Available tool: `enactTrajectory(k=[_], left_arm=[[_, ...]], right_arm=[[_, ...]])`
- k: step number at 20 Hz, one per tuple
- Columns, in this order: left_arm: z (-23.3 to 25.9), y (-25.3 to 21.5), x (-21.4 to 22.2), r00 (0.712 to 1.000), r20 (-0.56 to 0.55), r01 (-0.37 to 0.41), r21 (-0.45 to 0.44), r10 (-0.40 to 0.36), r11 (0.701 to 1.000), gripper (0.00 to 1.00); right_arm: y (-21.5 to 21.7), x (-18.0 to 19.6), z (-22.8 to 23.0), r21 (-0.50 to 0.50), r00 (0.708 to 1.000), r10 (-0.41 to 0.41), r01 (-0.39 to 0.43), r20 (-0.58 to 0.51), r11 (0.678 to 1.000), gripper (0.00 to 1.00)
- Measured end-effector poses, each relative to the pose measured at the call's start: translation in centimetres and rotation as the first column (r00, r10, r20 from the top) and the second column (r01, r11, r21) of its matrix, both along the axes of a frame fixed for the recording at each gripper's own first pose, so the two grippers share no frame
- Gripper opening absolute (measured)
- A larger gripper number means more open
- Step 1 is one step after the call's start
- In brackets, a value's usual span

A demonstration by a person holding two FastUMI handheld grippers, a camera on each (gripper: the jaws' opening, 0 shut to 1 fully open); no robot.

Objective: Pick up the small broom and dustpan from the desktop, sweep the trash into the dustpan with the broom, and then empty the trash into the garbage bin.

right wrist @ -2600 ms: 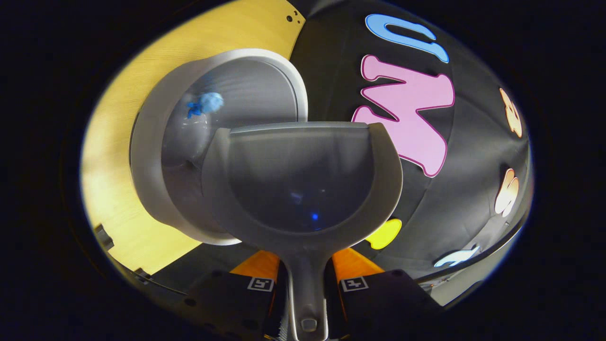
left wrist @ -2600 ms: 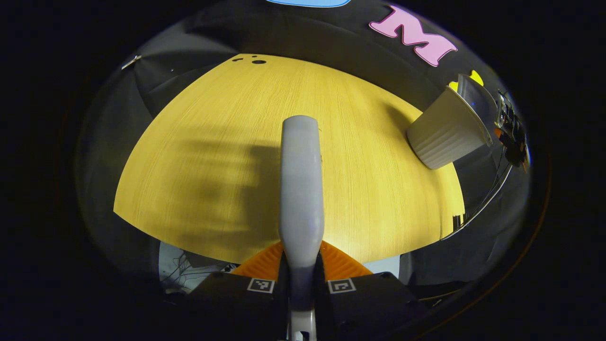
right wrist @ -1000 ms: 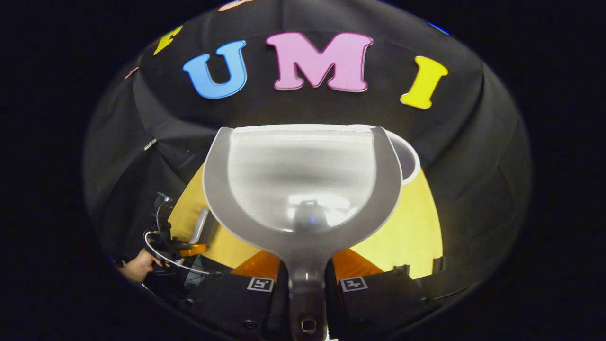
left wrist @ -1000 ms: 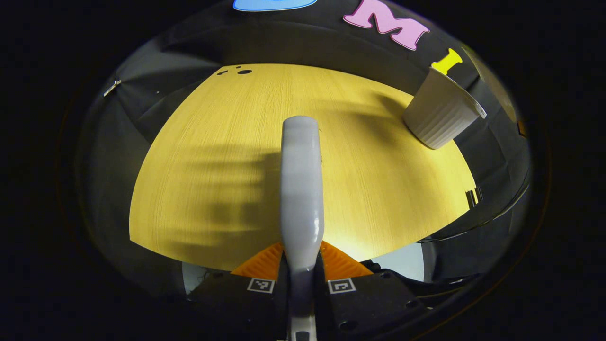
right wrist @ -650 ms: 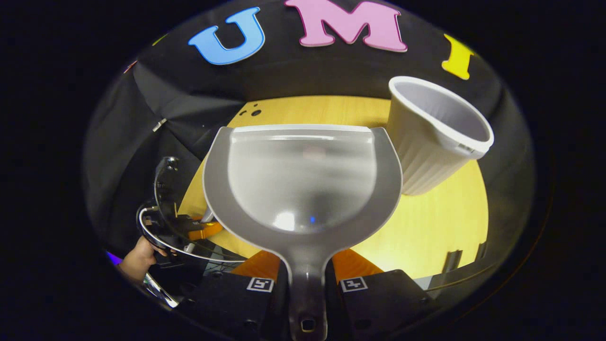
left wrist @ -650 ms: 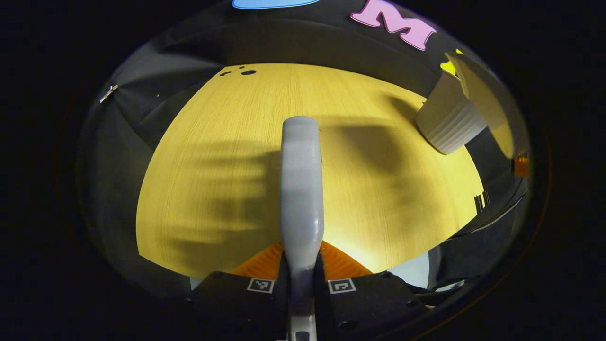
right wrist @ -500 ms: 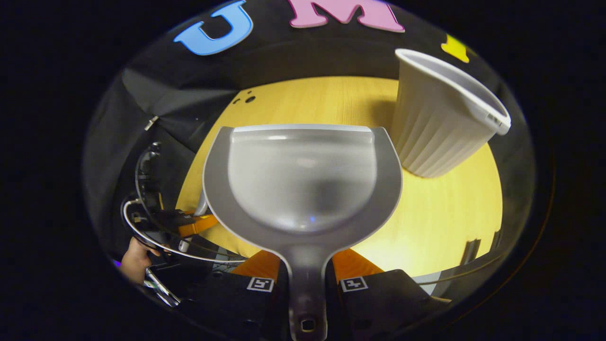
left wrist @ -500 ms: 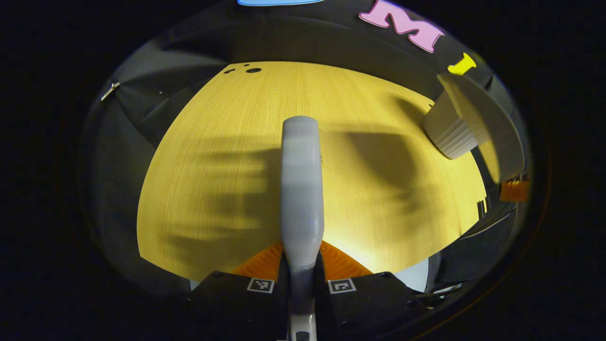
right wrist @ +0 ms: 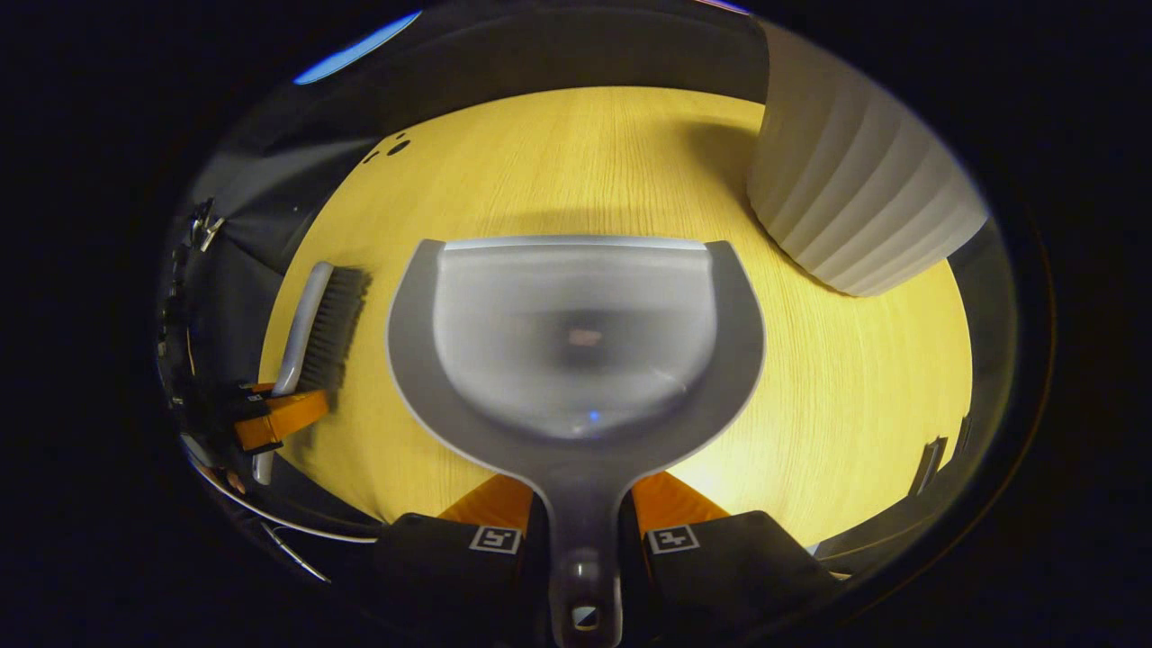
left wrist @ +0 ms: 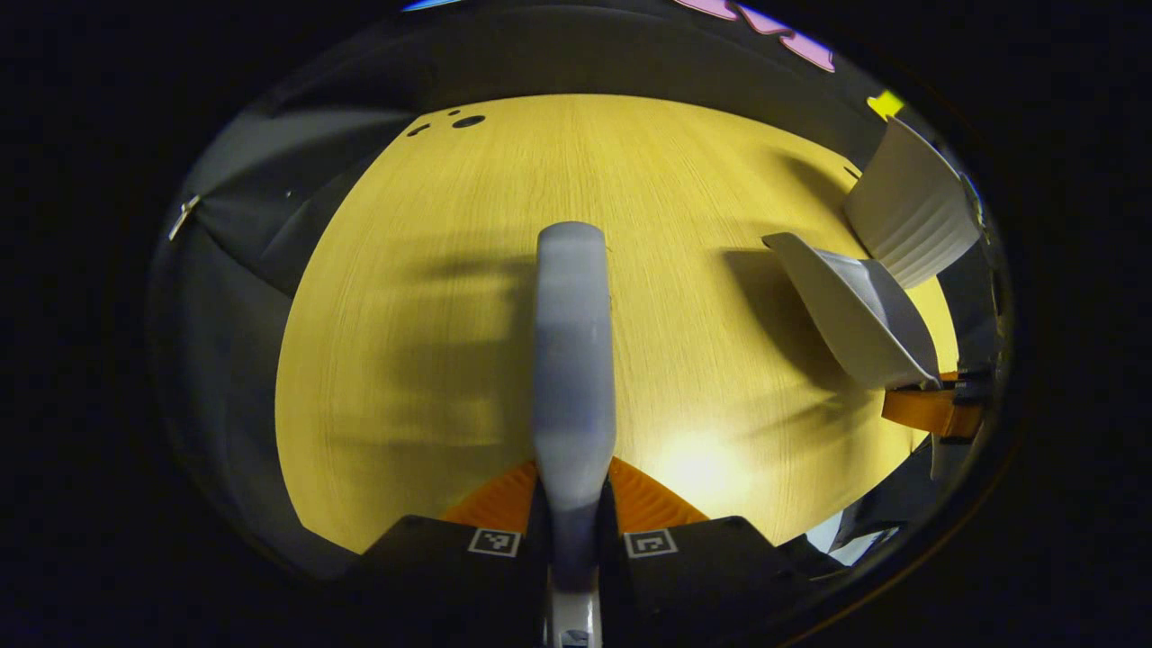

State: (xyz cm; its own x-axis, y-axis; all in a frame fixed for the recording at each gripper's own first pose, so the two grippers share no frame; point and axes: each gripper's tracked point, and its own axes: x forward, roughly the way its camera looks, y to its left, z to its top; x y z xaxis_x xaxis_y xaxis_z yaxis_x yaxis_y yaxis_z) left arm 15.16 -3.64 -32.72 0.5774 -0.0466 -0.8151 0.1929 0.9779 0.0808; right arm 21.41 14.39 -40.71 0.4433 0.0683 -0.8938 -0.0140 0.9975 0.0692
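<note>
In the left gripper view we are looking along the left gripper (left wrist: 573,526), whose fingers are clamping the grey handle of the small broom (left wrist: 573,360); the handle is running straight ahead of us above the wooden desktop (left wrist: 432,297). Farther right, the dustpan (left wrist: 855,315) is hanging tilted above the desktop, with the ribbed white garbage bin (left wrist: 909,216) just behind it near the far right edge.

In the right gripper view we are seeing the right gripper (right wrist: 583,540) gripping the dustpan (right wrist: 576,342) by its handle, both fingers pressing on it; the pan is looking bare inside. Off to the left, the left gripper (right wrist: 270,418) is holding the small broom (right wrist: 319,328), bristles facing the dustpan. Beyond, at upper right, the garbage bin (right wrist: 855,198) is standing on the desktop (right wrist: 576,153).
</note>
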Motion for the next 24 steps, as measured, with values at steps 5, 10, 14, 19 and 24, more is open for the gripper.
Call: enactTrajectory(k=[5,10,14,19,24], left_arm=[[-0.3,-0.3,0.6,0.999,-0.028,-0.026,0.038,0.027,0.999,0.3],[0.3,-1.2,0.5,1.0,-0.022,-0.019,0.031,0.019,0.999,0.39],[2.1,-1.7,0.1,1.0,0.02,-0.015,0.015,0.014,1.0,0.76],[6.2,-0.7,-1.4,0.989,0.145,-0.027,0.048,0.02,0.998,0.98],[13.7,-2.4,-4.6,0.923,0.383,-0.008,-0.067,0.033,0.998,0.98]], right_arm=[[-0.4,-0.6,0.0,-0.058,1.0,0.014,-0.015,-0.017,0.998,0.38],[0.6,-0.7,0.4,-0.005,1.0,0.015,-0.015,-0.01,1.0,0.41],[-0.2,-0.6,2.5,0.024,0.999,-0.012,0.011,0.046,1.0,0.98],[-2.1,-1.2,7.3,0.031,0.982,-0.046,0.042,0.18,0.999,0.99],[-4.2,-2.0,15.0,0.018,0.908,-0.085,0.085,0.41,0.996,0.99]])
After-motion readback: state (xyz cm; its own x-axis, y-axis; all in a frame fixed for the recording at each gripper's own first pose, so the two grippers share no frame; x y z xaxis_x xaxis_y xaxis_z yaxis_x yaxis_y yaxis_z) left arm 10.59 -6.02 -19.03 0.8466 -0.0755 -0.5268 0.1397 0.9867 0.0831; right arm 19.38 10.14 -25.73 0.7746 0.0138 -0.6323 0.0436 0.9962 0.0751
